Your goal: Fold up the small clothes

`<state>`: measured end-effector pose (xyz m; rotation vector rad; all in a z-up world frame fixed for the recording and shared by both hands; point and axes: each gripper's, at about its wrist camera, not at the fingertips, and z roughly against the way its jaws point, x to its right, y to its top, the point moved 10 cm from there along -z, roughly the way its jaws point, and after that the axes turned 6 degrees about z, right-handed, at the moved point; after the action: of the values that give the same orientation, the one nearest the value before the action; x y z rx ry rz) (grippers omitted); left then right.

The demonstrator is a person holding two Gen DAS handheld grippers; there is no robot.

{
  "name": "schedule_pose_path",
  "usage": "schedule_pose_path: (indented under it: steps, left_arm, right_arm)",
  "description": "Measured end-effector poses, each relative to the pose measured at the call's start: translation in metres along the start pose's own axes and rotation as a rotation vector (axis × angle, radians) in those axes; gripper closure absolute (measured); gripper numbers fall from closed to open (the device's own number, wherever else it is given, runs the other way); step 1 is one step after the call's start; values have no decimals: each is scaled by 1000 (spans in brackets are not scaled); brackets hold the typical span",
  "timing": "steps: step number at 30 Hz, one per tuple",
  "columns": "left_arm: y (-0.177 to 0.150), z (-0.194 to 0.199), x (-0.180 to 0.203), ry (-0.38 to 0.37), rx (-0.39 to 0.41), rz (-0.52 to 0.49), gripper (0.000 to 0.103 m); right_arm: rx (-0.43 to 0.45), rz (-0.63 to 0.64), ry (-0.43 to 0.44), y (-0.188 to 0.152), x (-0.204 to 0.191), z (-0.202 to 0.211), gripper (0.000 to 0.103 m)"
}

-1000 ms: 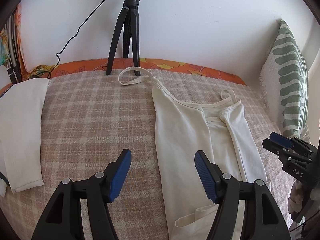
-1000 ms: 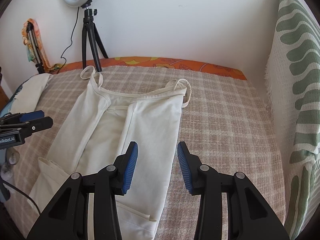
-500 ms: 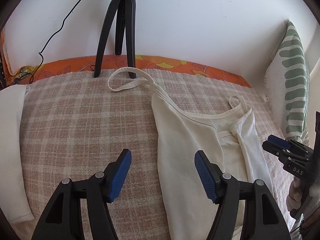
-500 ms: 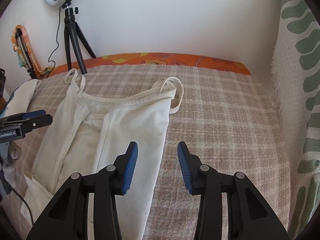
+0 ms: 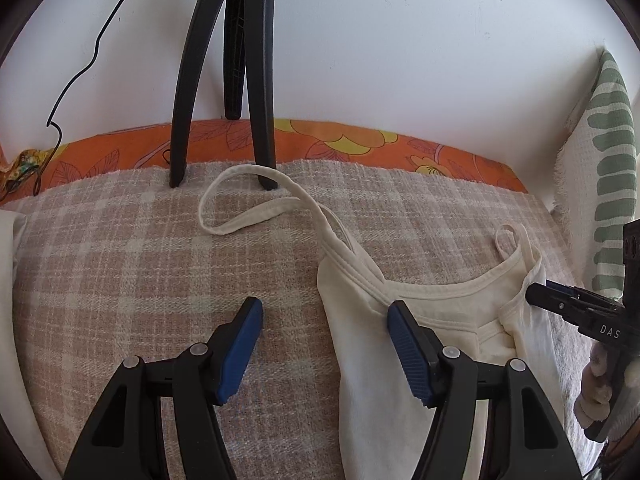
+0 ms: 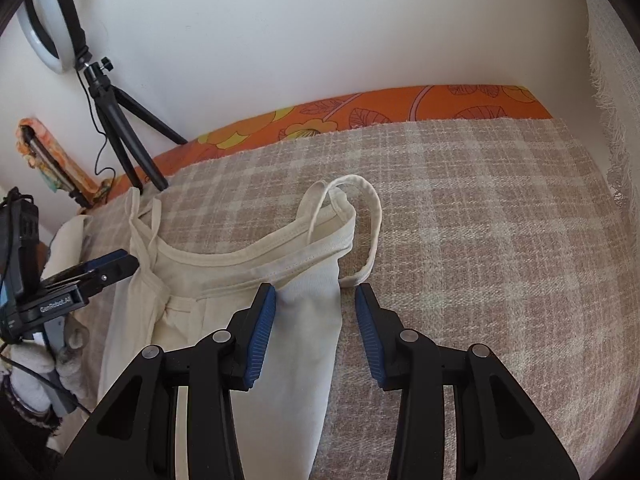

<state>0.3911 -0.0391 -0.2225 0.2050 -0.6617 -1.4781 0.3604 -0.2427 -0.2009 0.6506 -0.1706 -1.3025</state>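
A cream strappy camisole (image 5: 452, 312) lies flat on the plaid blanket (image 5: 120, 280), neckline toward the wall. My left gripper (image 5: 324, 305) hangs open just above the garment's left top corner, where a long strap loop (image 5: 240, 208) trails toward the tripod. In the right wrist view my right gripper (image 6: 314, 289) is open over the camisole's (image 6: 224, 276) right top corner; the side seam and a strap end lie between its blue pads (image 6: 262, 328), not pinched. Each gripper shows at the edge of the other's view: the right gripper (image 5: 538, 294) and the left gripper (image 6: 128, 264).
A black tripod (image 5: 224, 80) with a ring light (image 6: 48, 28) stands at the blanket's far edge, one leg touching the strap loop. Behind it runs an orange floral sheet (image 5: 360, 144) and a white wall. A green-patterned pillow (image 5: 612, 168) stands right; white cloth (image 5: 8, 320) lies left.
Both grippers have moved forward and lower, from over the camisole's body to its top corners. The right one has rolled slightly. The garment has not moved.
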Motion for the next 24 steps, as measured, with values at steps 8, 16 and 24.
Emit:
schedule_pose_path:
  steps: [8, 16, 24]
  left_arm:
    - [12, -12, 15, -5, 23, -20, 70]
    - [16, 1, 23, -51, 41, 4, 102]
    - [10, 45, 33, -85, 77, -6, 102]
  right_arm:
    - [-10, 21, -17, 15, -1, -15, 83]
    - [17, -3, 29, 19, -5, -5, 96]
    - [86, 1, 53, 23, -19, 37, 97]
